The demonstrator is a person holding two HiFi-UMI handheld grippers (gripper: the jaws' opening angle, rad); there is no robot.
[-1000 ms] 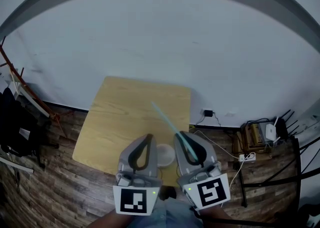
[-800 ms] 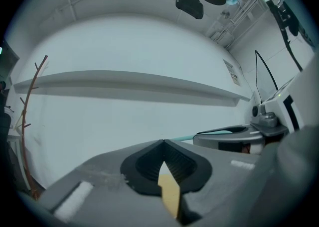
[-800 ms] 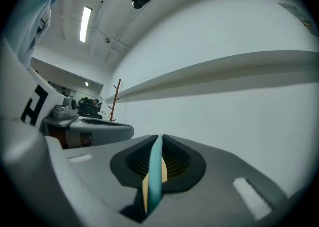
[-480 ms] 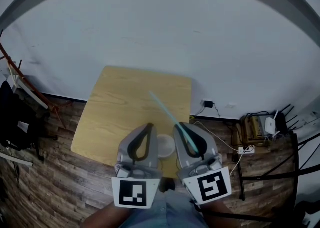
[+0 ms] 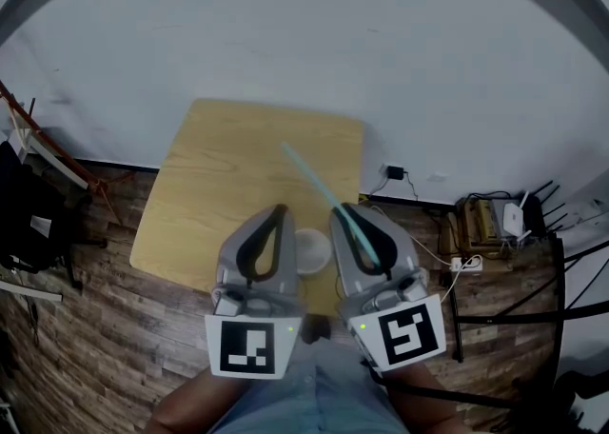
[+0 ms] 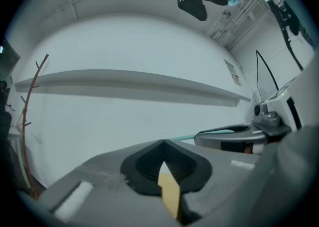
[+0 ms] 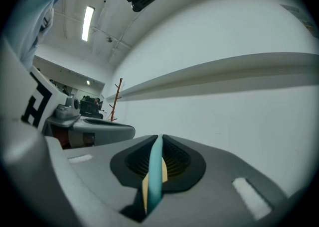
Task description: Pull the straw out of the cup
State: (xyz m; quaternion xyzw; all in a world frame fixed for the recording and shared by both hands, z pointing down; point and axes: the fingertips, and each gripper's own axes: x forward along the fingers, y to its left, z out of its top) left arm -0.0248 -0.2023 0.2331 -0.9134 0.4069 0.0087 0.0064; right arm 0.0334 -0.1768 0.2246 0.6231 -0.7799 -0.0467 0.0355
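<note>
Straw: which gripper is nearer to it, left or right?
Right. The right gripper is shut on the straw, which sticks out past its tips. The left gripper sits alongside, the cup between them, not touching the straw.

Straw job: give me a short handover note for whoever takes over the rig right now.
Right gripper: shut on the teal straw, which sticks out ahead over the table.
Left gripper: shut, empty, next to the white cup.
Cup: near the table's front edge, between the two grippers.
Done: the straw looks clear of the cup.
Left: probably only setting the straw down.
</note>
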